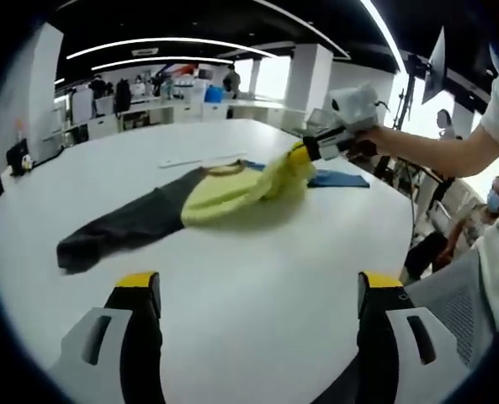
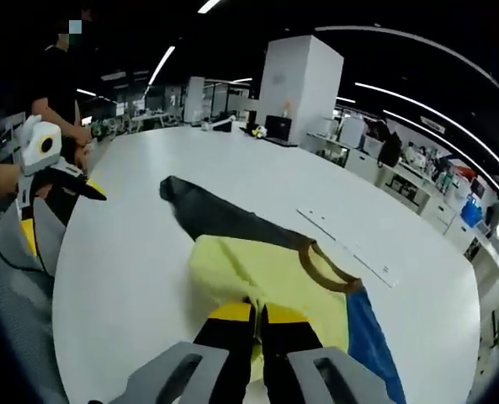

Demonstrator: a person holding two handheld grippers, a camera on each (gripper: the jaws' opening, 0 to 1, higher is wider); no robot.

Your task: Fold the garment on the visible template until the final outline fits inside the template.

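Plainly, the garment lies on the white table, far from the left gripper, whose yellow-tipped jaws stand wide apart over bare tabletop with nothing between them. It is a yellow shirt with a brown-trimmed neckline and a long dark sleeve stretched out flat to the left. Its yellow body is bunched and lifted at the right side, where the right gripper has its jaws closed together on the fabric. In the right gripper view, that gripper pinches the yellow cloth, and a blue template shows beside the garment's right edge.
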